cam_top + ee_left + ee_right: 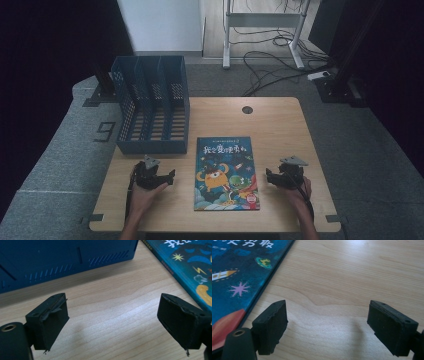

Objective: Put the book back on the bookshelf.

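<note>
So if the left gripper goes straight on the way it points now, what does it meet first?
Probably the blue file rack: the open left gripper points over bare table at its wall, with the book off to one side.

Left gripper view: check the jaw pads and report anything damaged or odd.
The black pad on the left jaw of the left hand-held gripper looks worn: its facing is frayed and peeling along the top edge, and a shred hangs off its lower corner. The right pad has a smaller shred hanging below. Only bare table lies between the open jaws.

Both grippers low, apart, jaws wide.
Left gripper (167,178) and right gripper (270,176) angled inward, nothing between pads.
</note>
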